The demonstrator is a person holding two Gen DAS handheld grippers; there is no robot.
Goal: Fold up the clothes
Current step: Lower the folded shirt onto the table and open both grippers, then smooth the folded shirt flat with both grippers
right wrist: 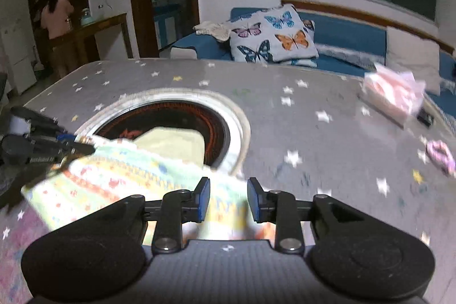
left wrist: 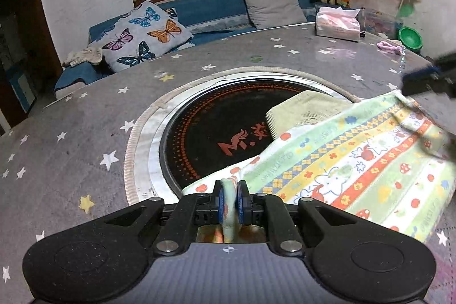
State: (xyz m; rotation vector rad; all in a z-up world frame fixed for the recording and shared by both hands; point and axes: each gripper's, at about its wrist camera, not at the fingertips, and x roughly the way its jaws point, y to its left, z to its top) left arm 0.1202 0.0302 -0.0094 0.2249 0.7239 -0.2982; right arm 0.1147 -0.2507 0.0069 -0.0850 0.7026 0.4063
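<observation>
A colourful printed cloth (left wrist: 350, 161) with stripes, rabbits and mushrooms lies partly over the round black hob (left wrist: 216, 130) set in the grey star-patterned table (left wrist: 85, 138). A plain pale yellow-green cloth (left wrist: 307, 110) lies under it. My left gripper (left wrist: 230, 201) is shut on a corner of the printed cloth. My right gripper (right wrist: 228, 200) is open, with the printed cloth's (right wrist: 119, 178) edge lying between its spread jaws; the view is blurred. The left gripper (right wrist: 77, 146) shows at the far left of the right wrist view, and the right gripper (left wrist: 427, 79) at the right edge of the left wrist view.
A tissue pack (left wrist: 337, 23), a pink hair tie (left wrist: 390, 47) and a green bowl (left wrist: 410, 37) sit at the table's far right. A blue sofa (left wrist: 205, 7) with a butterfly cushion (left wrist: 142, 33) stands behind the table. A person (right wrist: 57, 16) stands far left.
</observation>
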